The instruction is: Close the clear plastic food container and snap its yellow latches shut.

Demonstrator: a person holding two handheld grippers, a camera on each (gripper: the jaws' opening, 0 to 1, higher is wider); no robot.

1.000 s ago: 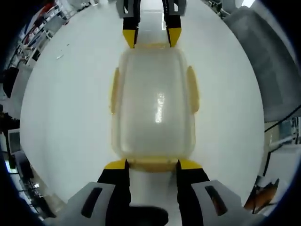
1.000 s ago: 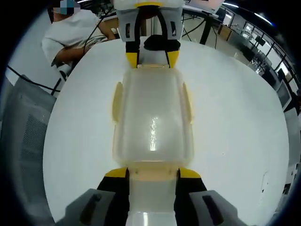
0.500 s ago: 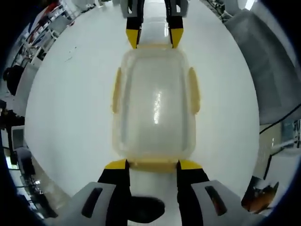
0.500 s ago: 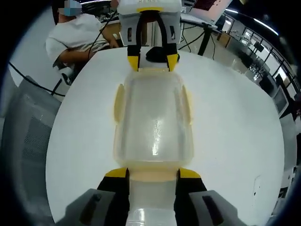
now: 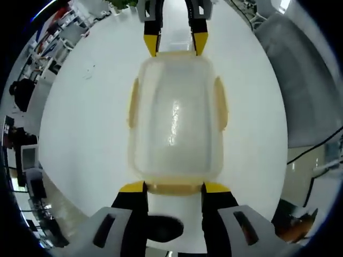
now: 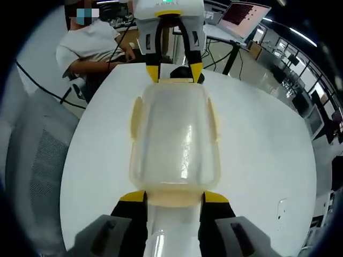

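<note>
Table (image 5: 80, 139): white, round
Container (image 5: 175, 115): centre frame, lid on
Left gripper (image 5: 173, 188): jaws spread, bracketing near end latch
Right gripper (image 6: 172, 197): jaws spread, opposite end

The container (image 5: 174, 115) is sitting mid-table (image 5: 86, 123), with bare tabletop lying open along both its long sides. Its two short ends are being blocked by the left gripper (image 5: 174, 187) and right gripper (image 6: 174, 196), one at each.
</note>
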